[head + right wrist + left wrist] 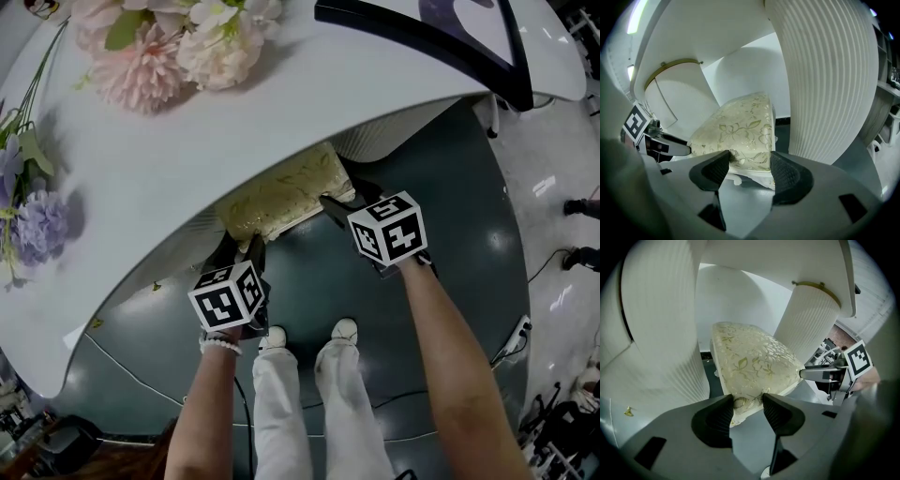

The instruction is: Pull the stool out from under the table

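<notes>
The stool [281, 197] has a cream floral cushion and stands under the white table [187, 159], with only its near edge showing in the head view. My left gripper [246, 246] is at its near left corner. In the left gripper view the cushion's corner [754, 362] fills the gap of that gripper [744, 401], and both pads touch the fabric. My right gripper [342, 199] is at the near right corner. In the right gripper view the cushion end [740, 129] sits pad to pad in that gripper [750, 159].
Ribbed white table pedestals [811, 324] [825, 79] flank the stool closely on both sides. Pink flowers [178, 42] and purple flowers [33, 225] lie on the tabletop. The person's legs [309, 394] stand on the dark floor just behind the grippers. A thin cable [131, 370] crosses the floor.
</notes>
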`<action>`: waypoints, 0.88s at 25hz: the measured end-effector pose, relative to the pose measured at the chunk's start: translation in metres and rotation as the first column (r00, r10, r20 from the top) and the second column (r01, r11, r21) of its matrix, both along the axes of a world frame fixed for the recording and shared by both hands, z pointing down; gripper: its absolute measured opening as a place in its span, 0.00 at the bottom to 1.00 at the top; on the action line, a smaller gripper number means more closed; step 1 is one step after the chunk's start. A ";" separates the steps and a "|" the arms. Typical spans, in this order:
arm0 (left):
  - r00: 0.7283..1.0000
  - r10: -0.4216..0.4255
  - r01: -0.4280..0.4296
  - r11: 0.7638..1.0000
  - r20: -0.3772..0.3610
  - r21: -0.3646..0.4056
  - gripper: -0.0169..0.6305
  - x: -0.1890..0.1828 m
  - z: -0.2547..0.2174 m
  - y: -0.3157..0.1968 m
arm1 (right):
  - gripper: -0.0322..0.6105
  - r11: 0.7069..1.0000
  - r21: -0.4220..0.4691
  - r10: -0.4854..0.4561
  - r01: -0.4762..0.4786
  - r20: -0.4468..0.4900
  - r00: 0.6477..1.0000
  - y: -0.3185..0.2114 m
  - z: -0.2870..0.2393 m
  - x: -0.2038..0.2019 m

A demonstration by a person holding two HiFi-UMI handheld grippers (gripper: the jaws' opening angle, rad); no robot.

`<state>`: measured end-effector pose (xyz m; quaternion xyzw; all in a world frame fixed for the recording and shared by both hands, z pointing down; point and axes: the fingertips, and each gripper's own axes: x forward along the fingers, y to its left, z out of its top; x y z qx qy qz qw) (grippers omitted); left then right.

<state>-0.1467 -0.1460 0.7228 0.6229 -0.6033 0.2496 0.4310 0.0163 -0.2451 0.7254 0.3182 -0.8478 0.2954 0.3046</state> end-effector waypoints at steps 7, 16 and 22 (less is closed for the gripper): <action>0.999 0.031 -0.031 0.999 -0.016 -0.010 0.36 0.009 0.000 0.015 | 0.51 1.000 -0.014 0.004 -0.004 -0.022 1.000 0.016 0.000 0.010; 0.996 0.089 -0.090 0.996 -0.009 -0.027 0.35 0.023 0.000 0.036 | 0.51 1.000 -0.019 0.024 -0.025 -0.035 0.999 0.039 -0.001 0.025; 0.988 0.153 -0.153 0.987 -0.001 -0.042 0.34 0.031 0.001 0.051 | 0.51 0.999 -0.017 0.047 -0.048 -0.044 0.998 0.056 -0.001 0.034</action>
